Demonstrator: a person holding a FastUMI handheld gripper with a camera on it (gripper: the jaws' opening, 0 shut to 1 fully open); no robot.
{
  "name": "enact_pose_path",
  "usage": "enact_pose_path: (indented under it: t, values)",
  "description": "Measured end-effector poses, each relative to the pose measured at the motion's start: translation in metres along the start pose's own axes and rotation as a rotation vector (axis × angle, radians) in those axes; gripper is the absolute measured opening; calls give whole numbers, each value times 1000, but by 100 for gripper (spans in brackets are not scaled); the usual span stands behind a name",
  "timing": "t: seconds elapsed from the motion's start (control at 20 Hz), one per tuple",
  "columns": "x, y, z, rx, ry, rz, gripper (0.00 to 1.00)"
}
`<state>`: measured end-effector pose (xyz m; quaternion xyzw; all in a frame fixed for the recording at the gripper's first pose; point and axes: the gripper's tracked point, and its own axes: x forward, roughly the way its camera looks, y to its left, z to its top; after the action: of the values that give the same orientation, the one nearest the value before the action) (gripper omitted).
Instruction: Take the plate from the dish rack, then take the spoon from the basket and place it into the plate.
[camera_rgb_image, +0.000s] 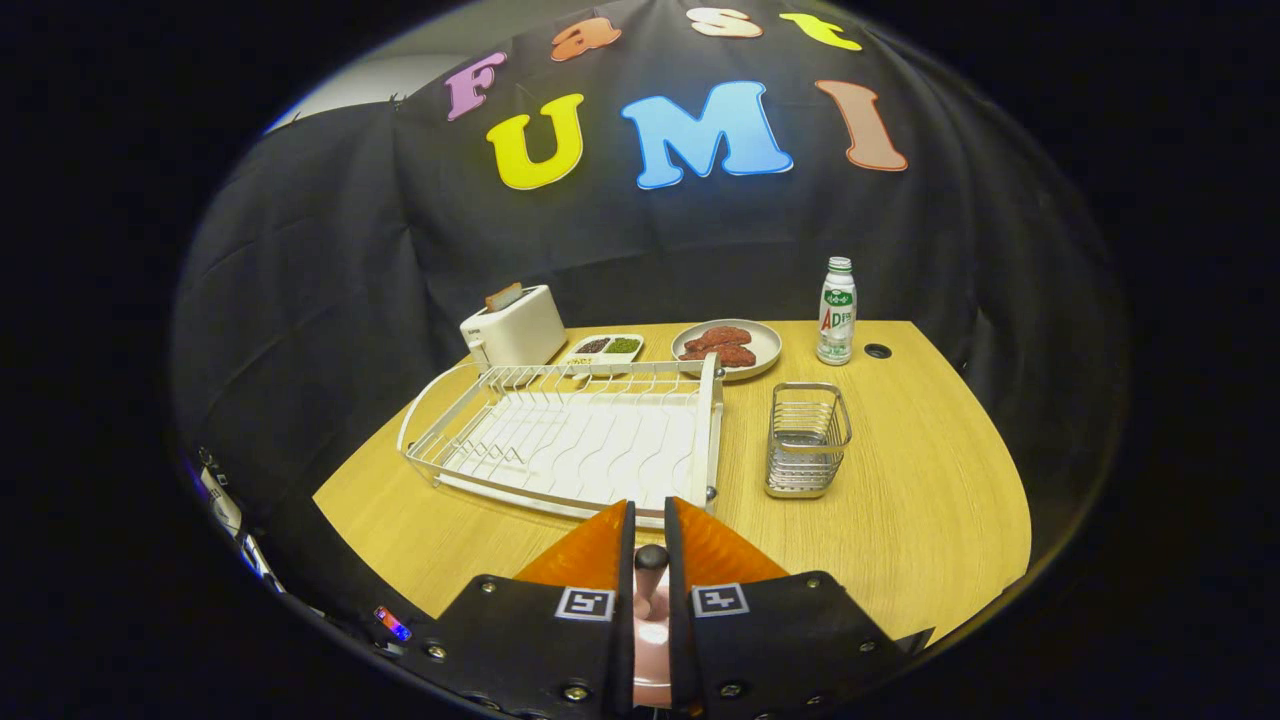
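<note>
My gripper (648, 508) is shut on a pink spoon (651, 590), held lengthwise between the fingers with its dark rounded end pointing forward. The gripper hovers over the near part of the wooden table (930, 500). Just ahead of the fingertips lies the white wire dish rack (716, 420), with nothing in its slots. The metal wire basket (806, 440) stands to the right of the rack and beyond the fingers, and looks empty.
Behind the rack are a white toaster (513, 325) with a slice in it, a small divided dish (603, 347) and a plate (768, 345) of reddish food. A white bottle (836, 310) stands at the back right, next to a cable hole (877, 351).
</note>
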<state>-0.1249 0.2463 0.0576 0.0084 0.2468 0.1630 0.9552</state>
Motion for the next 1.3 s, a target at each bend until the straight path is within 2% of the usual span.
enact_pose_path:
  t: [0.45,1.0,1.1,1.25,1.3]
  values:
    - [-26,-18,69,-20,-152,-49,14]
    - [-64,-87,107,-83,-290,-237,15]
    - [-70,-97,107,-88,-304,-257,19]
    - [-79,-114,110,-95,-332,-285,33]
    - [-82,-115,112,-90,-345,-273,50]
